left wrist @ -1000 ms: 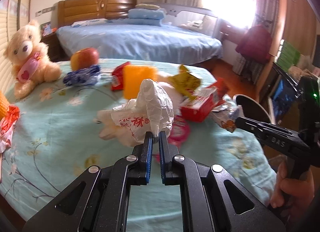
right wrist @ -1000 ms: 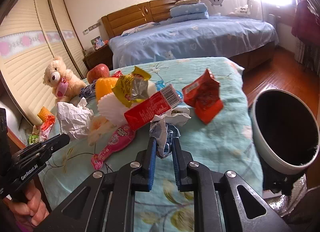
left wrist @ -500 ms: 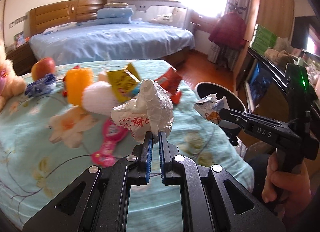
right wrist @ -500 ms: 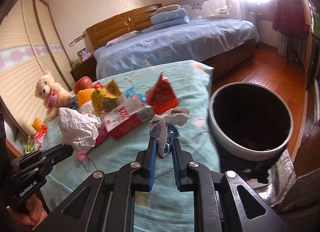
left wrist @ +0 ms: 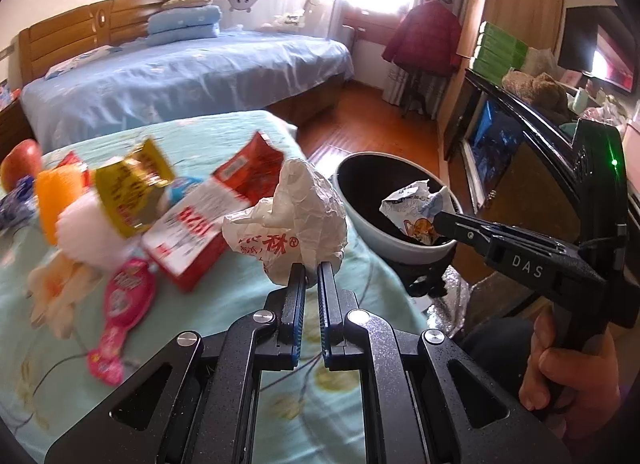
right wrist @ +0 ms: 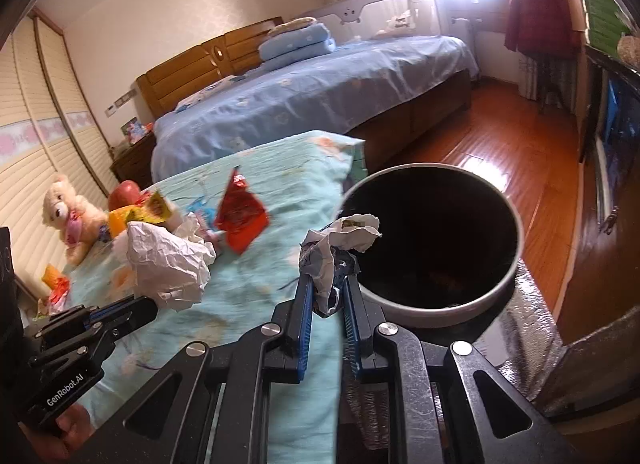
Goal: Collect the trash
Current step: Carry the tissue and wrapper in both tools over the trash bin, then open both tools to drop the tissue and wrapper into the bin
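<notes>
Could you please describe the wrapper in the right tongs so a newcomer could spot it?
Find the round bin beside the bed. At its near rim, the right tongs pinch a crumpled wrapper: grey-blue, unlike the plain white wad.

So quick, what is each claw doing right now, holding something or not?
Left claw: closed on a crumpled white plastic bag.
Right claw: closed on a crumpled blue-and-white wrapper, beside the bin.
</notes>
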Motion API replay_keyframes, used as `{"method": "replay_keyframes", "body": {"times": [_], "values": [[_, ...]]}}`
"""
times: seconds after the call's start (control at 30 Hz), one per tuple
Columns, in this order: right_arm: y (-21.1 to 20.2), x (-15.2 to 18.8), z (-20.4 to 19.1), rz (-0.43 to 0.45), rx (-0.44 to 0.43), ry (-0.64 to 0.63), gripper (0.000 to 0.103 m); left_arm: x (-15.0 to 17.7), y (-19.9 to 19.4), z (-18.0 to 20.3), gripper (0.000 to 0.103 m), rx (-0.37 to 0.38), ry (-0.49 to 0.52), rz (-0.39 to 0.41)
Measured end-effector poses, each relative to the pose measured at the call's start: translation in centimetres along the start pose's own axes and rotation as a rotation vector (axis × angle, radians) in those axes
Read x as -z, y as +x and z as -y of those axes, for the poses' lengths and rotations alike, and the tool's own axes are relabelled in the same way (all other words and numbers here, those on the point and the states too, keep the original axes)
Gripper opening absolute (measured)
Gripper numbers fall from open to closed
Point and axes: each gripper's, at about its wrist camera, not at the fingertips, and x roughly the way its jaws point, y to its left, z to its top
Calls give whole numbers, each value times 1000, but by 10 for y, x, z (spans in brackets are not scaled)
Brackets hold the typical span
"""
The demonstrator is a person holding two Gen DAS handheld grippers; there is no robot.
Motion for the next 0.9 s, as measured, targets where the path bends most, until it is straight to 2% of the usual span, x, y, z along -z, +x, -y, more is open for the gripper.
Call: {"method": "replay_keyframes", "body": {"times": [0.63, 0.9], "values": [[24, -31, 71, -33, 56, 92, 15, -47, 75, 44, 6, 101, 31, -116], [34, -37, 85, -57, 61, 111, 16, -56, 97, 55, 6, 103, 48, -147]]}}
